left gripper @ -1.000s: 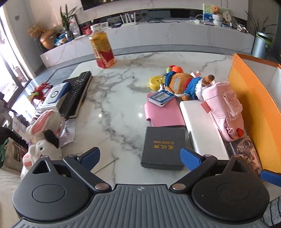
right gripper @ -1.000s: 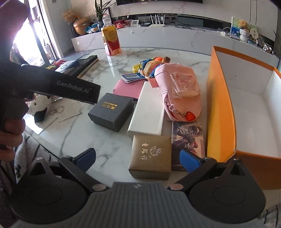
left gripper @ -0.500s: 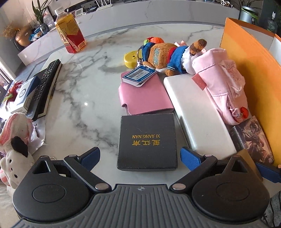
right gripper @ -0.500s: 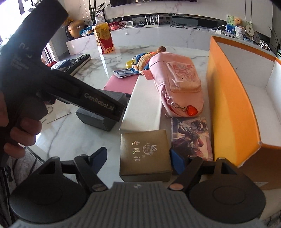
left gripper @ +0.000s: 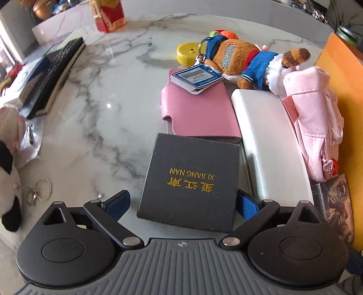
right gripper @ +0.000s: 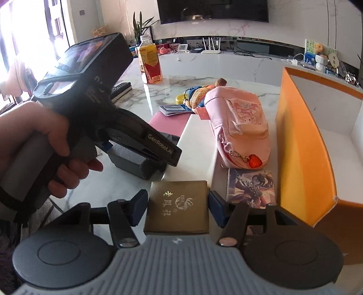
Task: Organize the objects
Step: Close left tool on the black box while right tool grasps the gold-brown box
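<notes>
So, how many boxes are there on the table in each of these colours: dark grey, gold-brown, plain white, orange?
dark grey box: 1
gold-brown box: 1
plain white box: 1
orange box: 1
Total: 4

This is a living room in a home. A wide dark flat television (right gripper: 214, 11) hangs on a white marble-look wall, and under it runs a long low white marble-pattern media cabinet (right gripper: 226, 60) that carries a white router with upright antennas (right gripper: 211, 45), cables and small ornaments. Green potted plants (right gripper: 140, 27) stand near a bright window at the left. In front is a white marble surface with grey veins (left gripper: 109, 95), a low table, and on it lie household things: a black remote control with many buttons (left gripper: 56, 72), a brown plush toy dog in a blue sweater (left gripper: 245, 61), a pink fabric pouch (right gripper: 240, 122) and a plastic bottle of orange drink with a red label (right gripper: 149, 61).
</notes>
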Tool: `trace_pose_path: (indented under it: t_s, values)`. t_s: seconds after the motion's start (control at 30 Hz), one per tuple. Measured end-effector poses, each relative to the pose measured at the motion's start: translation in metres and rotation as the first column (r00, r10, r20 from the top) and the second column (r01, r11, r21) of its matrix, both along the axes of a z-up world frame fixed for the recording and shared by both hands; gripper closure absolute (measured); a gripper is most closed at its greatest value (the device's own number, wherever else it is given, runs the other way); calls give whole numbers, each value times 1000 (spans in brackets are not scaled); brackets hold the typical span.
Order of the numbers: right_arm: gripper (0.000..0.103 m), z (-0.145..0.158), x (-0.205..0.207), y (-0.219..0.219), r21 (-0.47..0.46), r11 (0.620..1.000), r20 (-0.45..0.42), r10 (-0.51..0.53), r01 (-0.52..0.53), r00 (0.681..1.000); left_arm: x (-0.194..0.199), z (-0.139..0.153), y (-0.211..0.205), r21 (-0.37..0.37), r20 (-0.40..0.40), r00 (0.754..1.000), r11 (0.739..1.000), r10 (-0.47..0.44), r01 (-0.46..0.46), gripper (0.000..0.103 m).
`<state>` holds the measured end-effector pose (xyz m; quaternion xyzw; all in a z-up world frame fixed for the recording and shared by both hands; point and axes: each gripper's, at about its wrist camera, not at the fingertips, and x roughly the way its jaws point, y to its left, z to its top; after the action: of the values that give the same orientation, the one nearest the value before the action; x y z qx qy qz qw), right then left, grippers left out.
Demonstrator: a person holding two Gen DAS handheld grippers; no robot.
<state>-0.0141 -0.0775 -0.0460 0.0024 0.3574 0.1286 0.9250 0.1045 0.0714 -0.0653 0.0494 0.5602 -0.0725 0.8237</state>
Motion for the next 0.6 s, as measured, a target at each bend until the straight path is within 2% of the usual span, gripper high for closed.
trace_pose_path:
  t_s: [0.17,0.27,0.3,0.33,0.47,0.6]
  values:
    - [40,-2,2,5,-42,999,-36,7,-9,999,-8,1,-3,20,42,999,1000,3,-4,0]
    - [41,-3,-1,2,-21,1000,-40,-2,1,999,-9,2,-4,27,52,999,1000,-5,3,0]
    - [41,-3,-1,2,-19,1000,-40,-6,5,999,-9,4,-3,6,54,998,1000,-21,21,9]
    - [41,-3,-1,2,-18,1000,-41,-12,11,999,-10,6,-4,0,56,998,999,-36,36,11]
    - [41,1,-5,-1,36,999,-30,-23,24,999,-16,7,-10,66,91,994,997,-54,48,11]
    - [41,8,-9,3,15,999,1,-31,31,1000,-19,16,-6,49,135,990,998,-44,37,12]
